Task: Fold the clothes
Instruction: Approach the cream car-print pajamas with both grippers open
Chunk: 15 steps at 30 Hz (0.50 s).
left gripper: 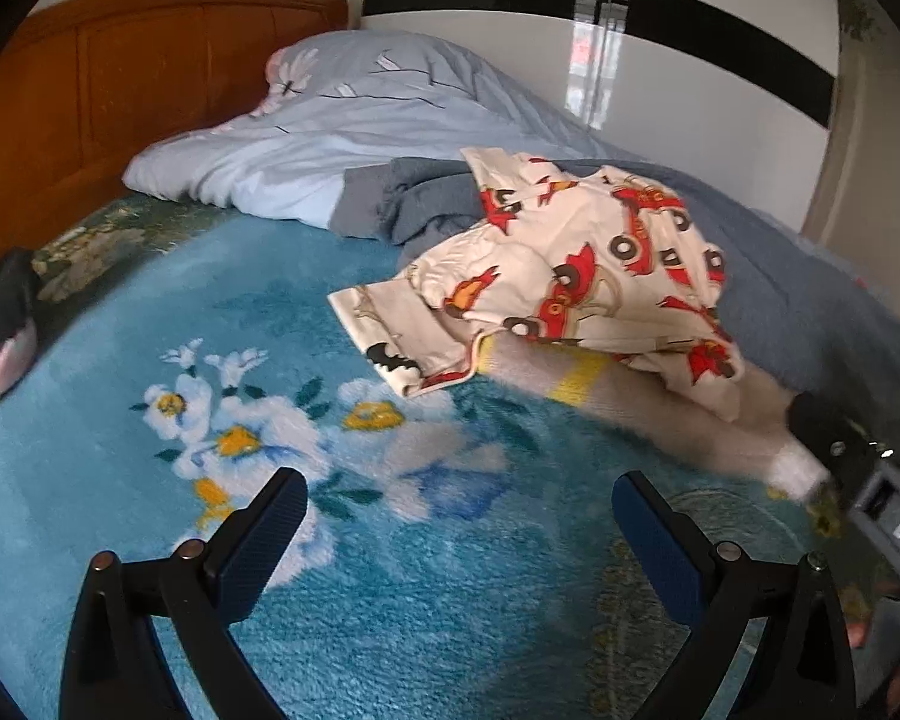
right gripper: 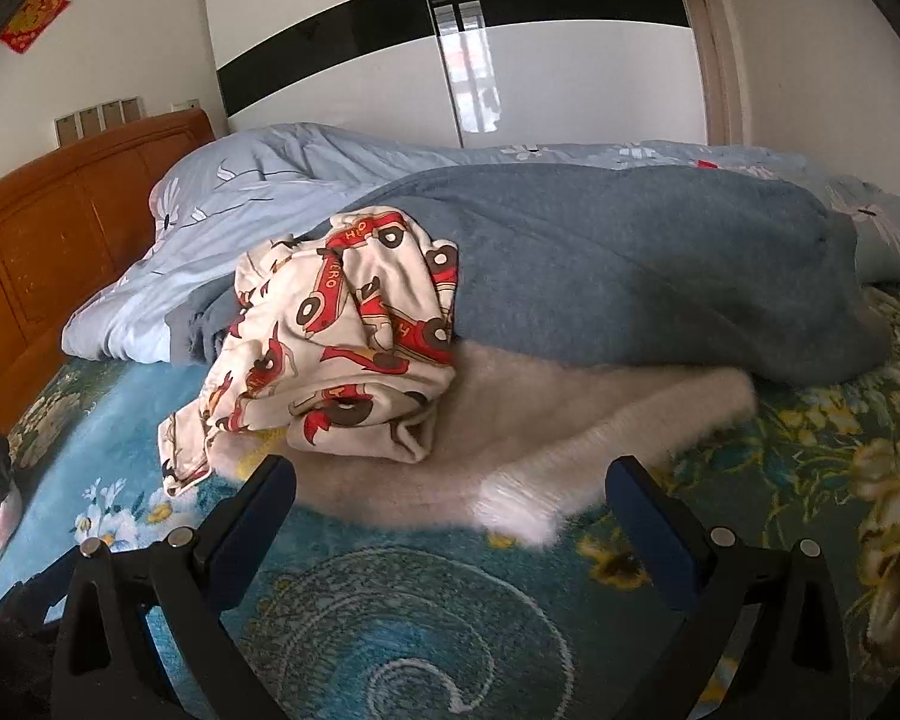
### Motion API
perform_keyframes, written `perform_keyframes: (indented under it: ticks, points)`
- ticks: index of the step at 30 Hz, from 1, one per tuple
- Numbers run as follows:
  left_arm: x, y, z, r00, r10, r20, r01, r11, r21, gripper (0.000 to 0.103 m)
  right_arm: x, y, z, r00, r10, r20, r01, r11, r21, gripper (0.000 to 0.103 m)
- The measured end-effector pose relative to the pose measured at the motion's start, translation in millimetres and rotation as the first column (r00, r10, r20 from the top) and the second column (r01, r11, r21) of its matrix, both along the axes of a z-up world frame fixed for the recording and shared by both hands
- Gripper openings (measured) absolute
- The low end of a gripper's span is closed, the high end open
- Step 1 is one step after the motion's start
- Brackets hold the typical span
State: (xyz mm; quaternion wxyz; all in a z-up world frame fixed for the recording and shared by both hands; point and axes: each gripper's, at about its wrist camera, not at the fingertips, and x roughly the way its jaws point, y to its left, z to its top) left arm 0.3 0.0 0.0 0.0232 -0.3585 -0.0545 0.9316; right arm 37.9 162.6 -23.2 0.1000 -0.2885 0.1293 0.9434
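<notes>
Printed top [right gripper: 354, 348], cream cotton with red cars, crumpled in a heap on the bed.

Lies on a fuzzy white sweater [right gripper: 570, 438], against a grey-blue garment [right gripper: 630, 276], all on the blue floral blanket [left gripper: 150, 540]. Judged light, soft and limp, likely to sag and bunch when lifted, not fragile; best taken at the flat hem corner [left gripper: 384, 324] sticking out toward the blanket. Left gripper [left gripper: 459, 516] hovers over bare blanket, fingers apart, holding nothing; right gripper [right gripper: 450, 498] likewise apart and empty, near the sweater's cuff. Pale blue quilt [left gripper: 330, 138] and wooden headboard [left gripper: 120, 78] behind.
</notes>
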Motion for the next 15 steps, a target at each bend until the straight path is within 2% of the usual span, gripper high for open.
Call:
perform_keyframes:
  ticks: [4,6,8,9,15]
  points:
    - [9.0,-0.5,-0.2,1.000,-0.015,-0.012,0.015,0.999,0.037,0.103,-4.0,-1.4,-1.7,1.000,0.011,0.009,-0.011,1.000,0.008,0.103]
    - [14.2,-5.9,-8.9,1.000,-0.016,-0.007,0.016,1.000,0.023,0.103,-2.0,1.9,-5.1,1.000,0.006,0.012,-0.006,1.000,-0.002,0.103]
    - [8.9,-5.6,-18.2,0.999,-0.006,0.034,0.007,1.000,-0.002,0.103,0.9,1.8,-6.8,1.000,0.010,0.009,-0.009,1.000,-0.005,0.103]
    - [5.7,-9.9,-22.4,0.998,-0.002,0.058,0.001,1.000,0.017,0.103,0.7,1.2,-7.5,1.000,0.011,0.013,-0.011,1.000,-0.007,0.103]
    - [7.2,-29.7,-28.2,0.990,0.116,0.074,-0.123,0.987,0.098,0.103,-2.5,-4.3,-8.8,0.999,0.014,0.038,-0.014,1.000,0.001,0.103]
